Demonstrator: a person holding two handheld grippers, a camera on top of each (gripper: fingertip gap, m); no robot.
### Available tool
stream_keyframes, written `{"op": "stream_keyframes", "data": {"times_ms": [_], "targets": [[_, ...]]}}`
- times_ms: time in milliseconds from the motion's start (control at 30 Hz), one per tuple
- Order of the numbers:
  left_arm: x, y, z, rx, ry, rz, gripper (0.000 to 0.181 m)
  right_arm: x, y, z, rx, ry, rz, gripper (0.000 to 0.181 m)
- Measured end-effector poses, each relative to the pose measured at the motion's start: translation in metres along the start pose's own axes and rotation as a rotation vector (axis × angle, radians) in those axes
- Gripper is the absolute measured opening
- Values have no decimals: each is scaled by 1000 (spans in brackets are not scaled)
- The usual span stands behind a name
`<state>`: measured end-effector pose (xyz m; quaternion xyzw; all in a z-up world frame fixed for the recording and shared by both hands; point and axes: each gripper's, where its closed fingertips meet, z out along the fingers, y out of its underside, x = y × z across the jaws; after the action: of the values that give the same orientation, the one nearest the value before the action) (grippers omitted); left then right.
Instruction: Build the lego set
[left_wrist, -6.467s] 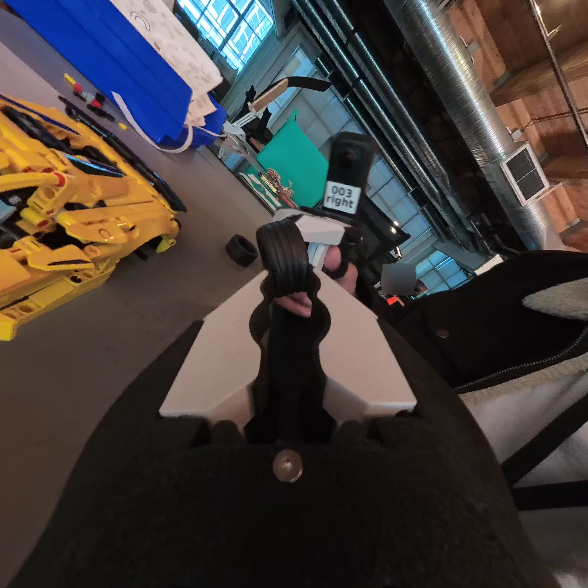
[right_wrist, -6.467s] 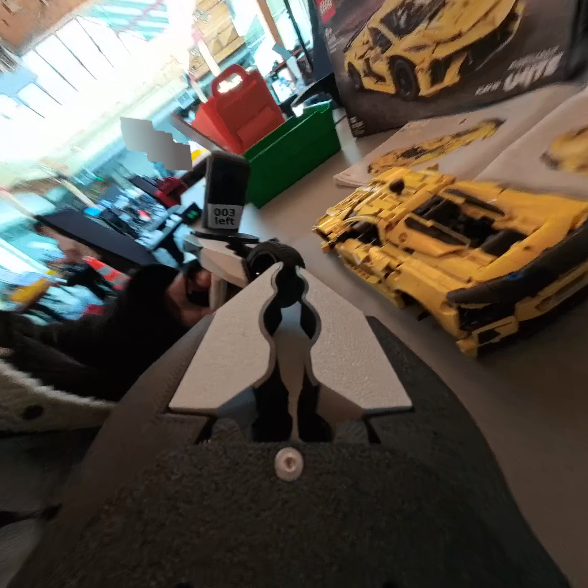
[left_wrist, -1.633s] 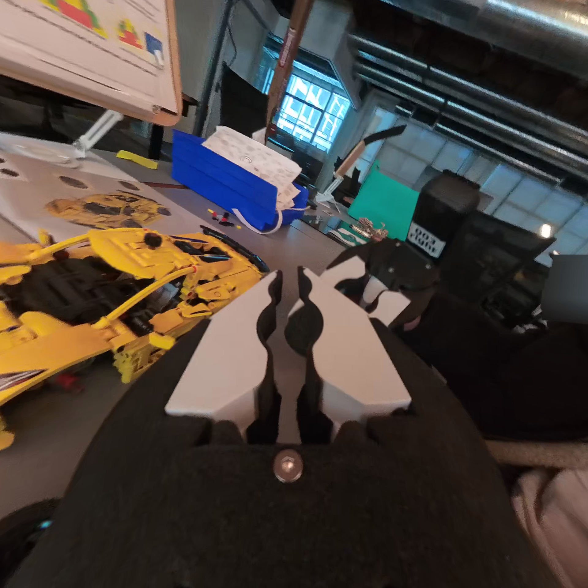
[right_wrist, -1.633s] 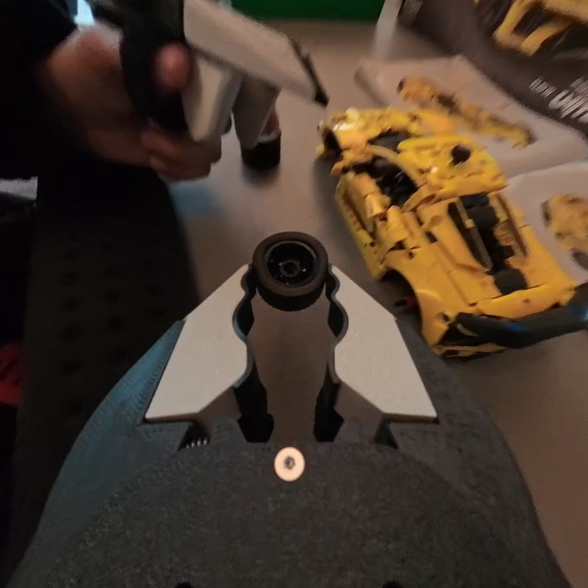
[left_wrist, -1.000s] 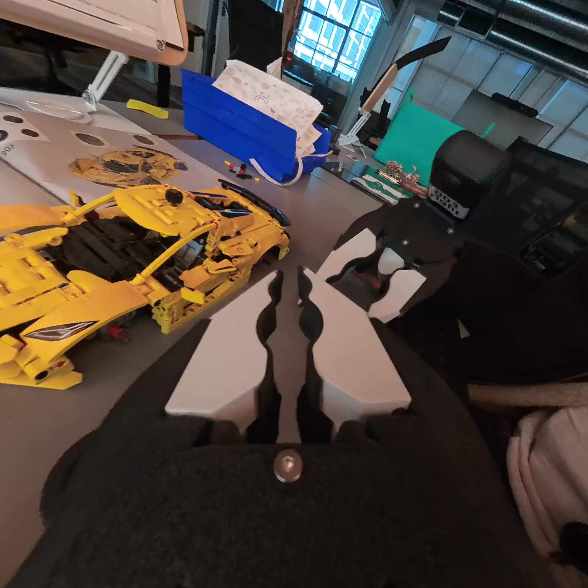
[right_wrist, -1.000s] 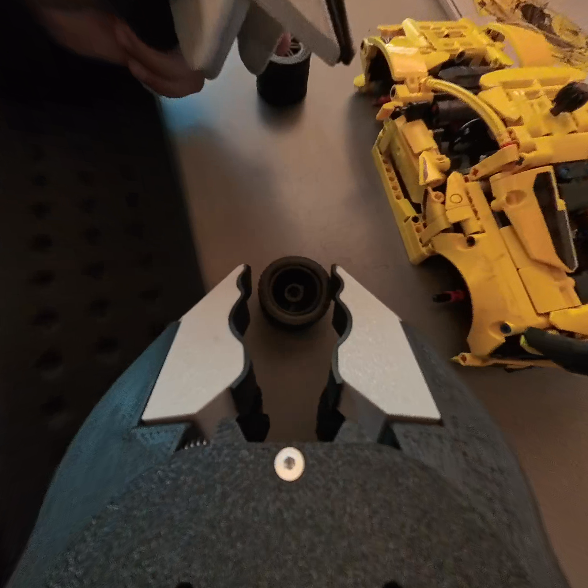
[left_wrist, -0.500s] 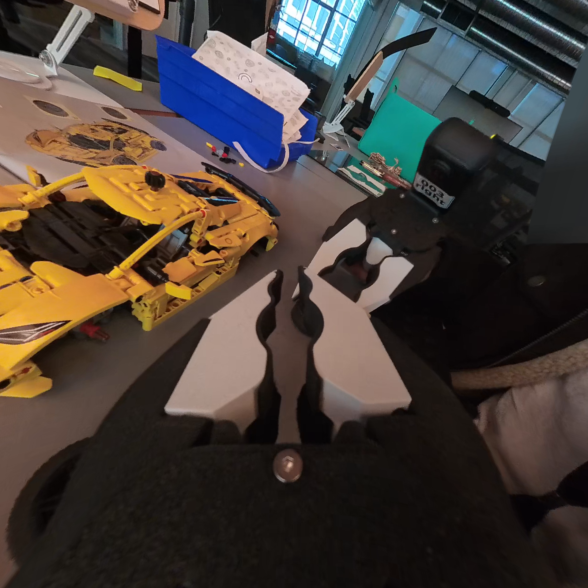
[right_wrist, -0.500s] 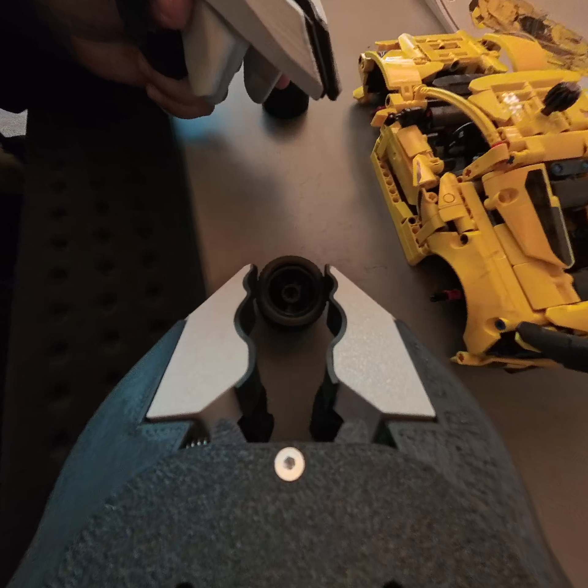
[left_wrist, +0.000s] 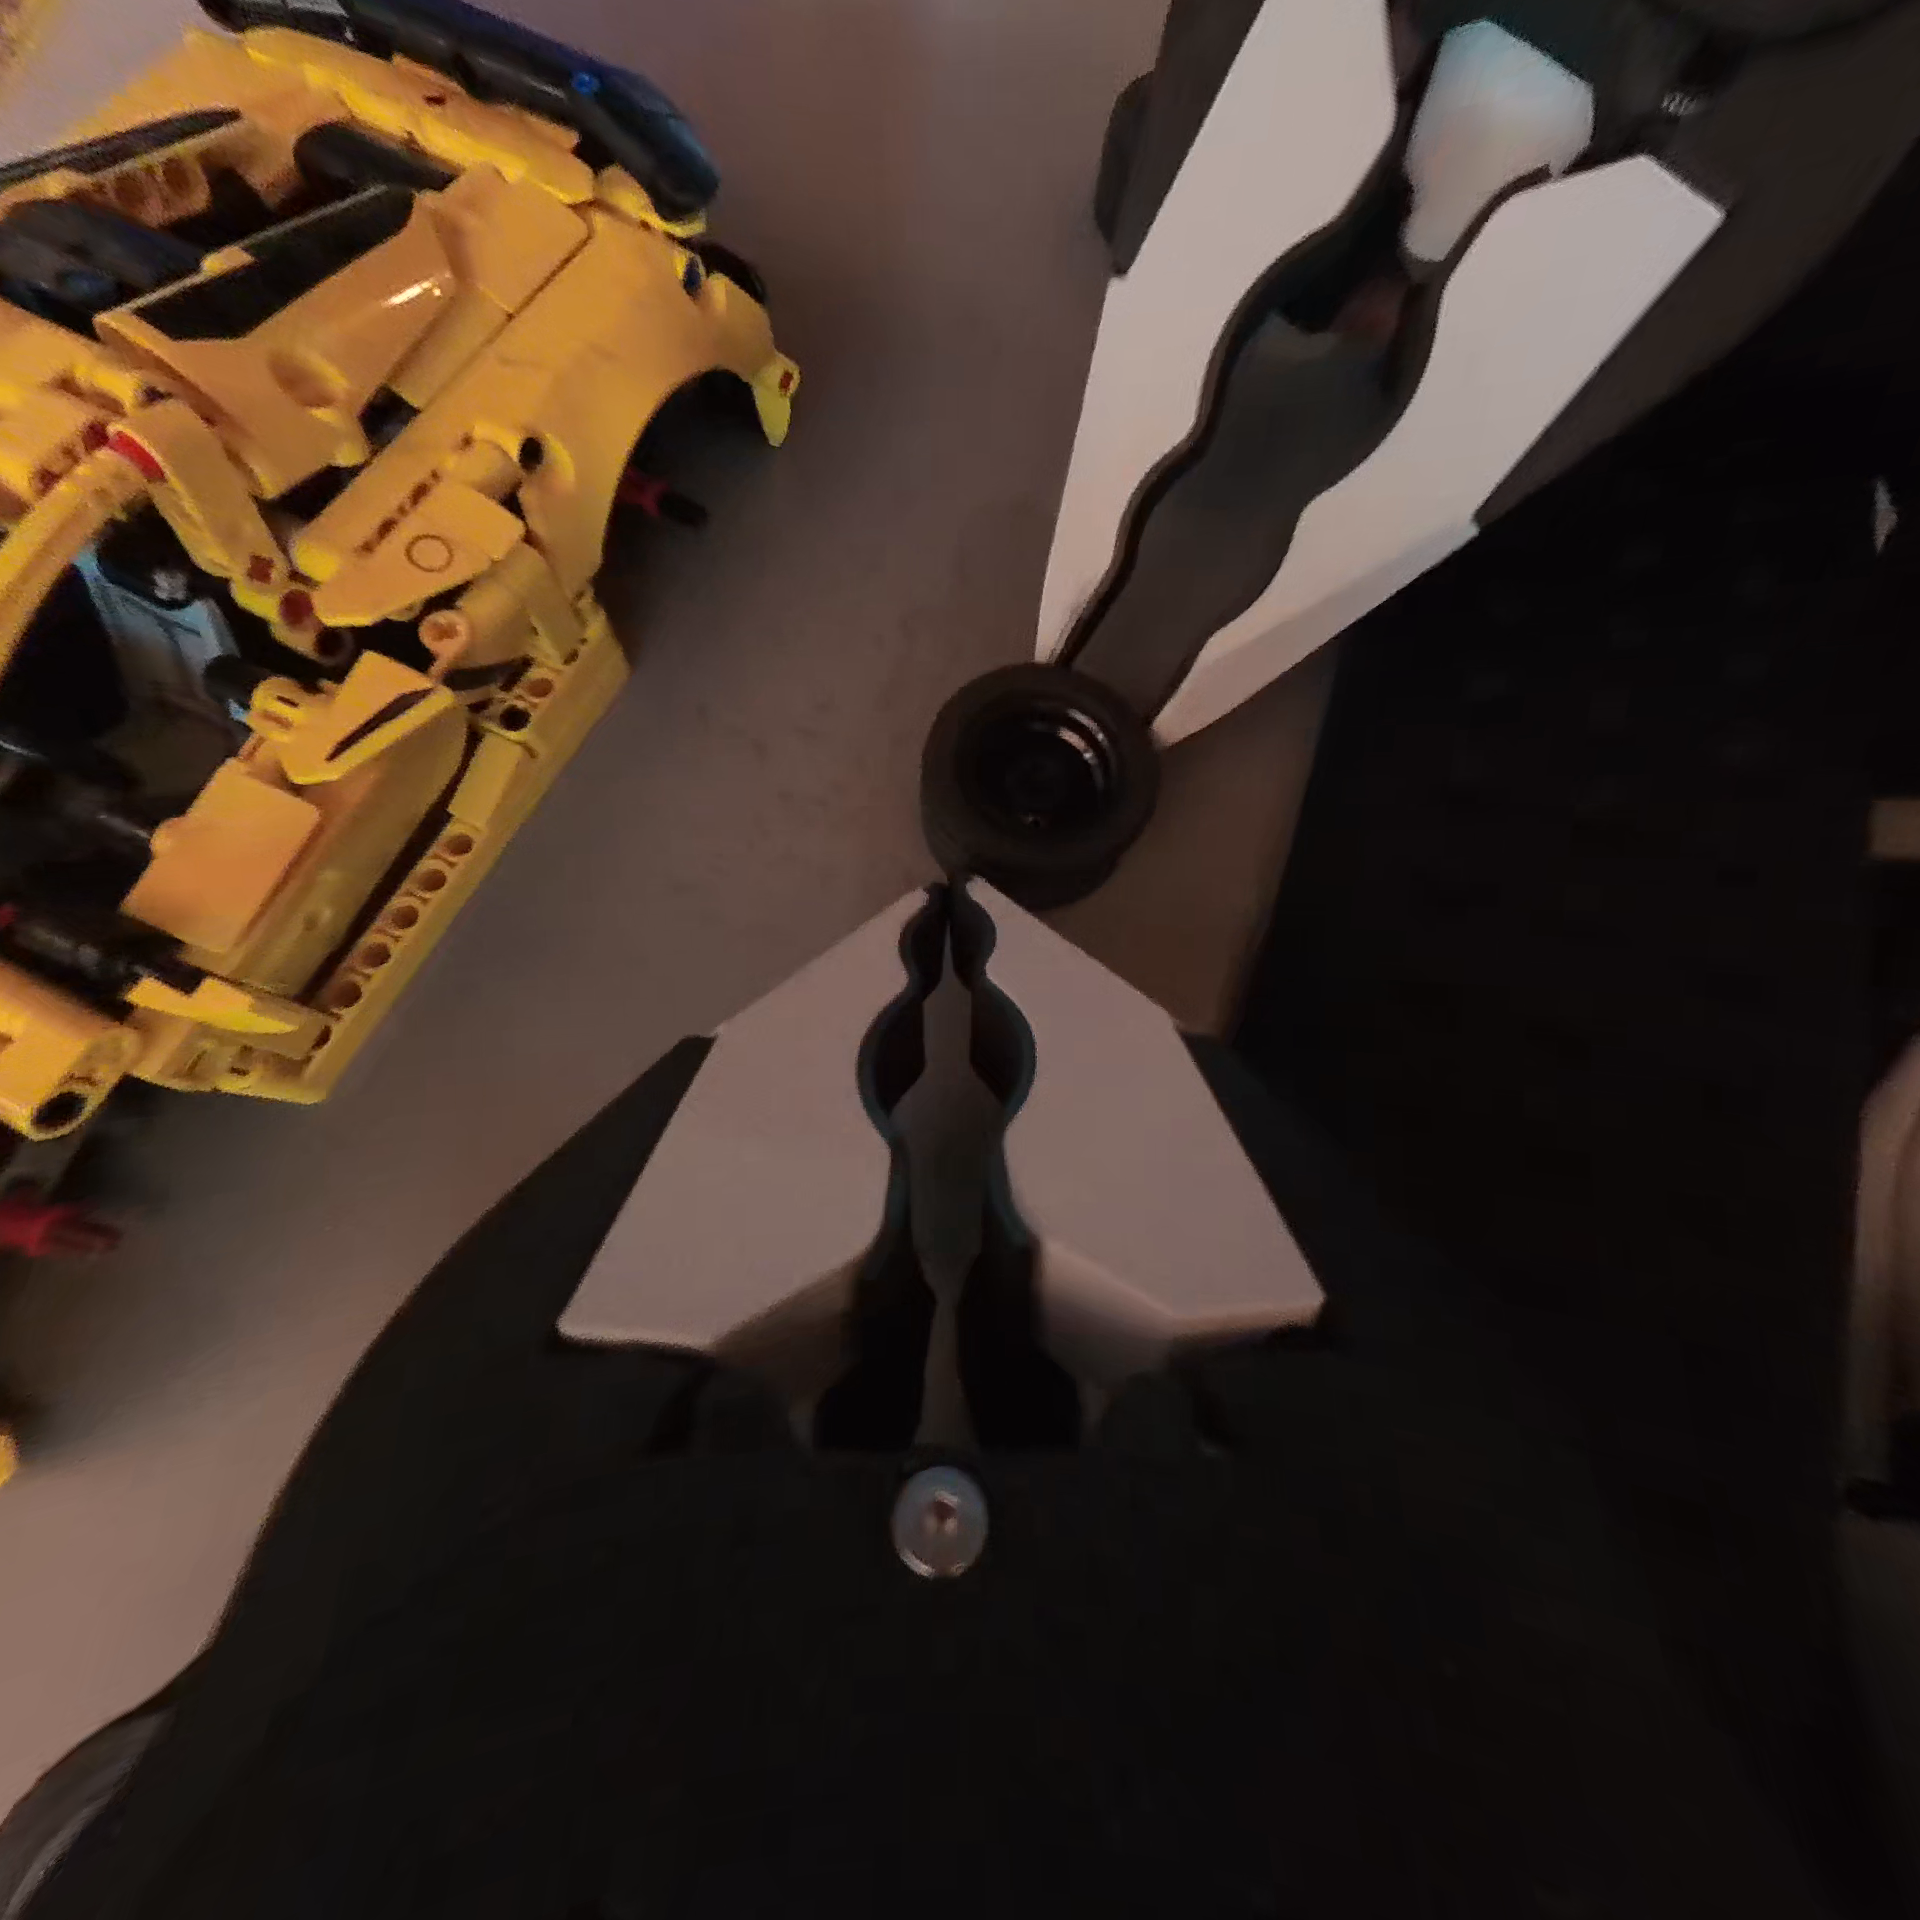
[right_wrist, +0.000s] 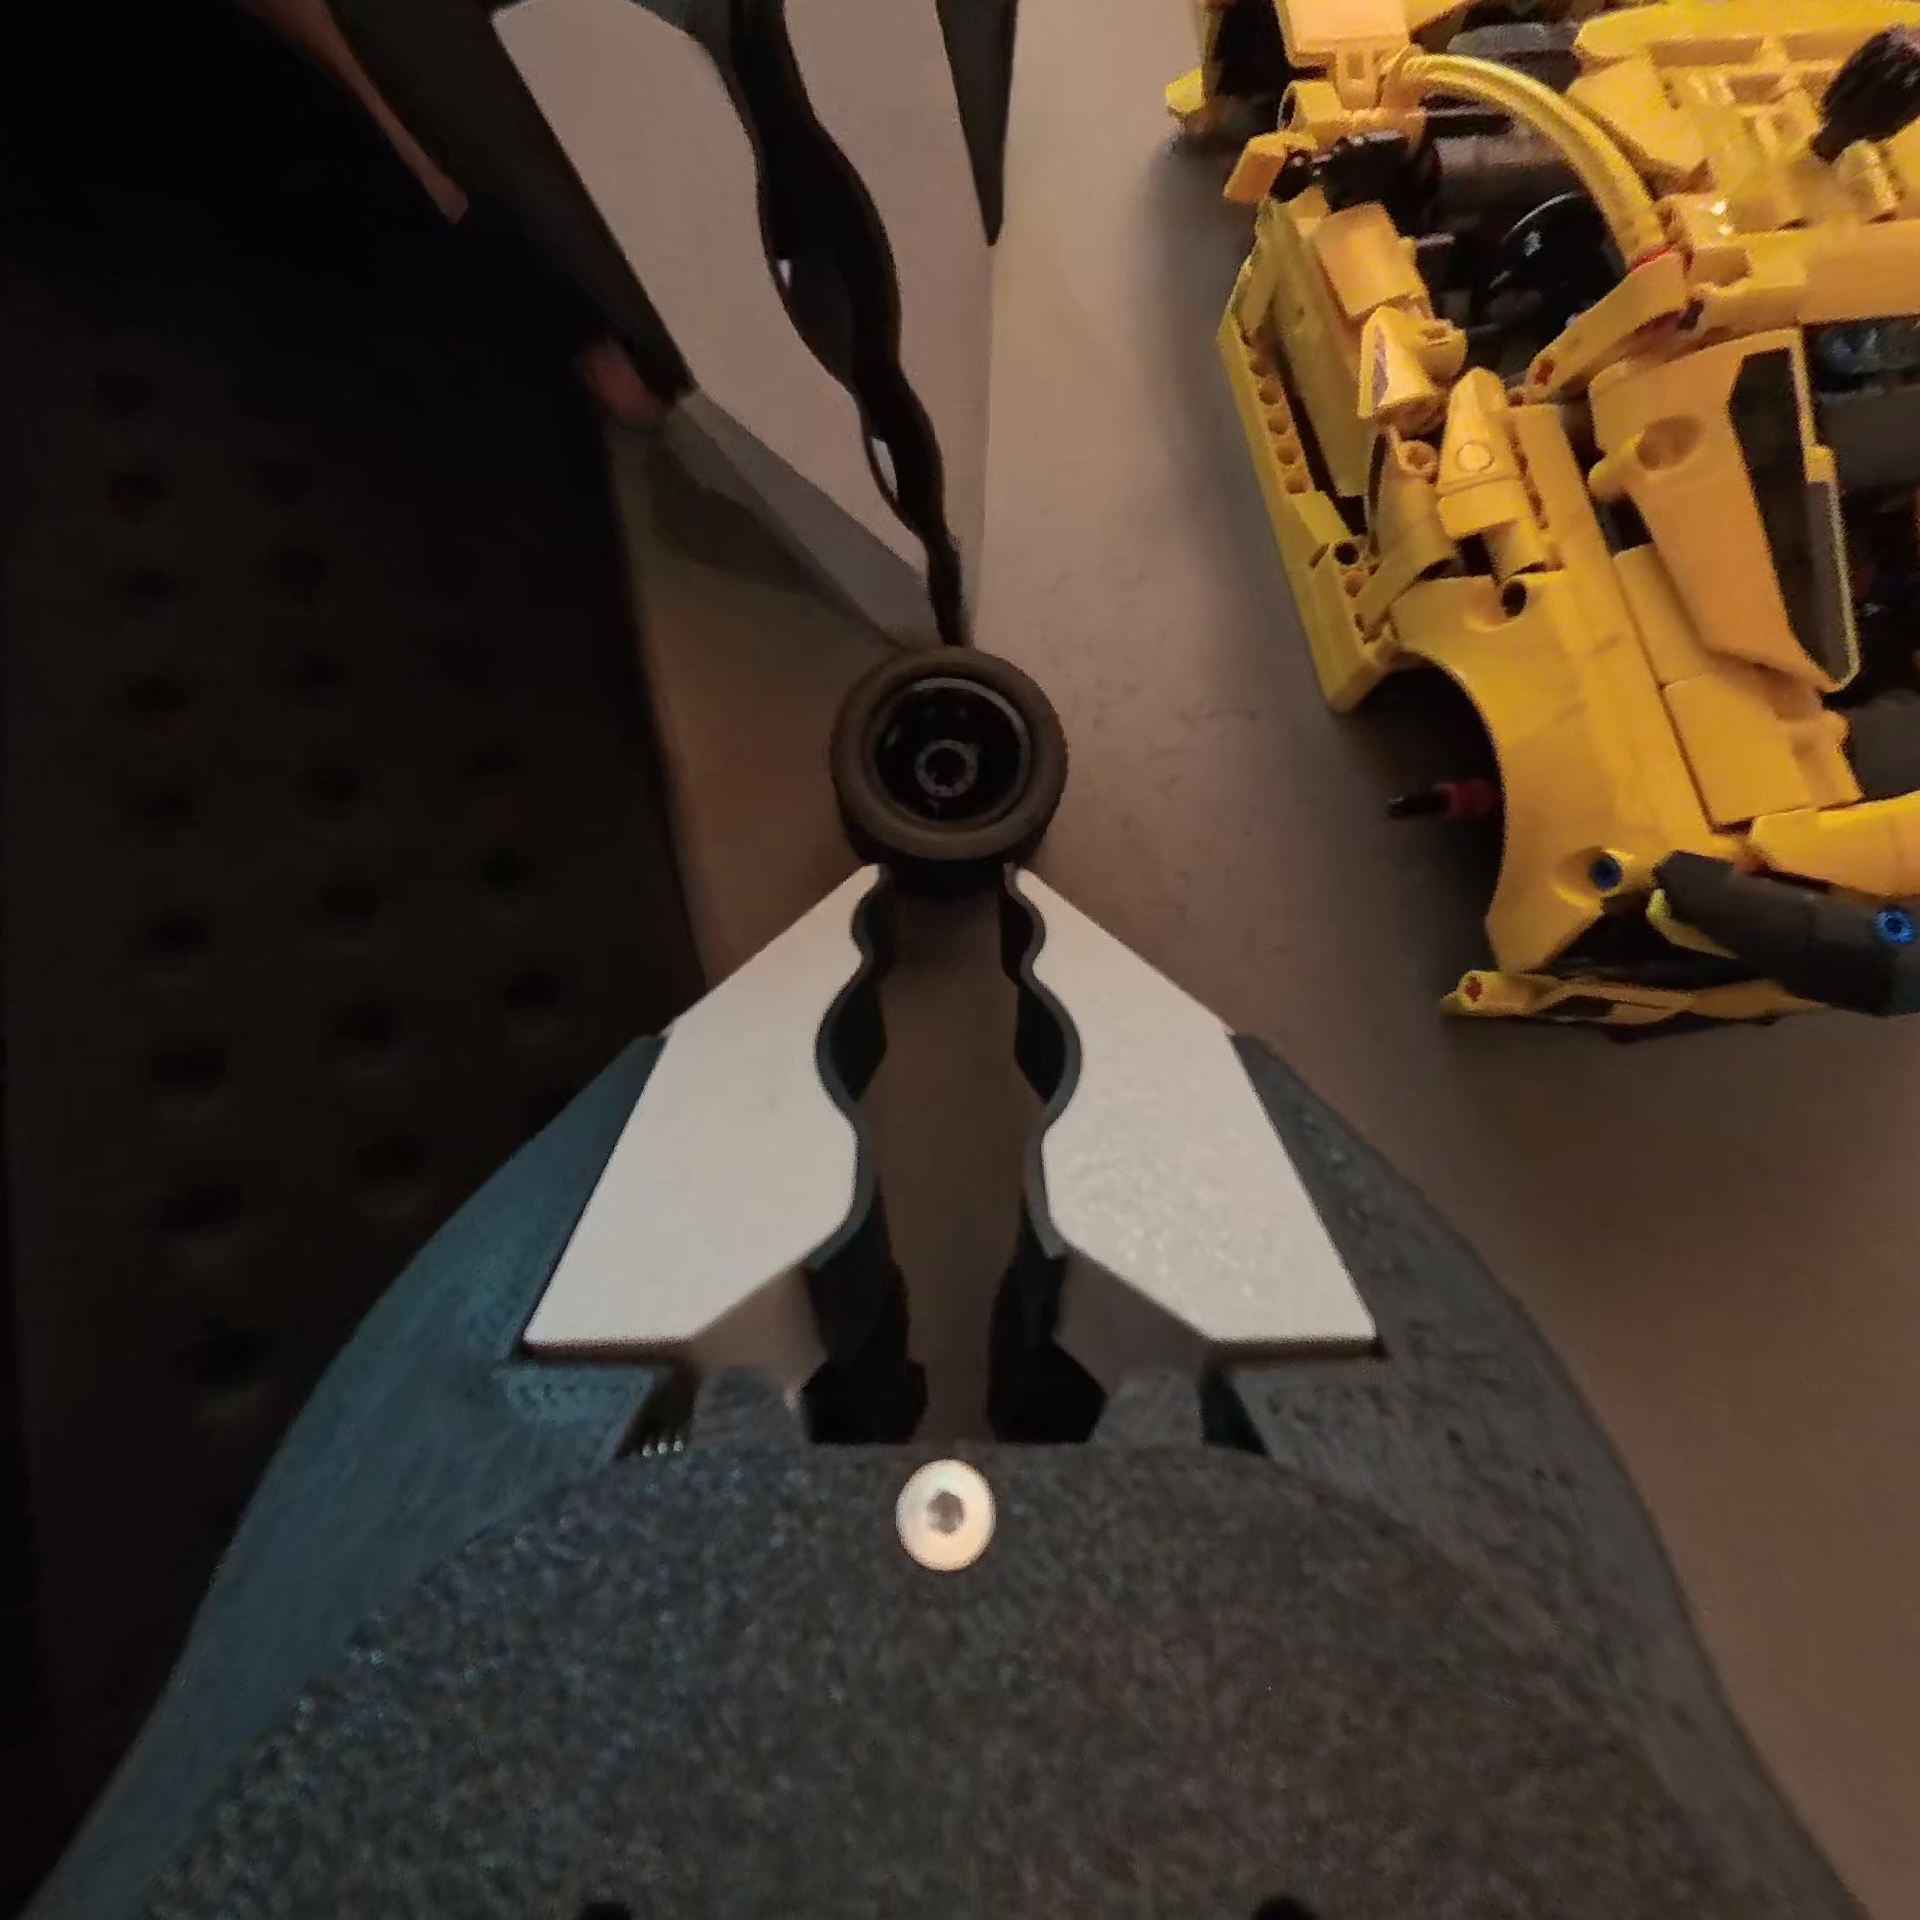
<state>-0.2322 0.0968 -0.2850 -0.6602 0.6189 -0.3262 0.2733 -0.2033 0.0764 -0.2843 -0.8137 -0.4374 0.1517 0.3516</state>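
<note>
Swung down over the table since half a second ago, left gripper (left_wrist: 951, 914) now nose to nose with right gripper (right_wrist: 940, 883); fingers pressed together, empty, tips just touching the tyre. Yellow car (right_wrist: 1579, 499) lying alongside, wheel arch bare, red axle pin (right_wrist: 1439, 800) poking out sideways. Right fingers part-spread, seemingly clamped on the wheel (right_wrist: 948, 769) at its tread, hub facing up at the cameras, axis roughly vertical. Fitting step, probably: tip wheel, line bore with pin, push on

Each hand-held gripper (left_wrist: 951, 914) (right_wrist: 940, 883): white wedge fingers, wavy black inner pads, textured black body, one silver screw.
</note>
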Motion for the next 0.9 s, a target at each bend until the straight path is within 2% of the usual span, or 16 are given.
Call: {"op": "stream_keyframes", "data": {"times_ms": [167, 333, 367, 433, 533, 600, 633, 667, 733, 800, 900], "targets": [[2, -4, 5, -2, -46, 71, 0, -2, -1, 2, -11, -8, 0, 16], [1, -2, 2, 16, -11, 32, 0, -1, 2, -1, -8, -16, 12, 18], [2, -4, 0, 39, 21, -7, 0, 0, 4, -3, -22, -16, 10, 23], [-9, -13, -10, 117, 11, -86, 0, 2, 3, -8, -30, -15, 26, 44], [-16, -18, -17, 169, 0, -127, 1, -3, -18, -2, 63, -36, 41, 65], [-15, -21, -19, 189, -16, -101, 2, -5, -14, 10, -4, -11, 9, 62], [-15, -22, -21, 201, -28, -84, 2, -4, -10, 14, -53, 5, -5, 54], [-14, -23, -22, 213, -32, -70, 2, 1, -11, 14, -61, 45, -17, 44], [-10, -27, -26, 244, -18, -45, 6, 4, -14, 13, -26, 42, 12, 43], [-8, -34, -36, 308, -14, -10, 14, -2, -25, 8, 61, -99, 185, 42], [7, -47, -63, 449, 58, 128, 37, -14, -60, -22, 297, -464, 481, 41]]}}
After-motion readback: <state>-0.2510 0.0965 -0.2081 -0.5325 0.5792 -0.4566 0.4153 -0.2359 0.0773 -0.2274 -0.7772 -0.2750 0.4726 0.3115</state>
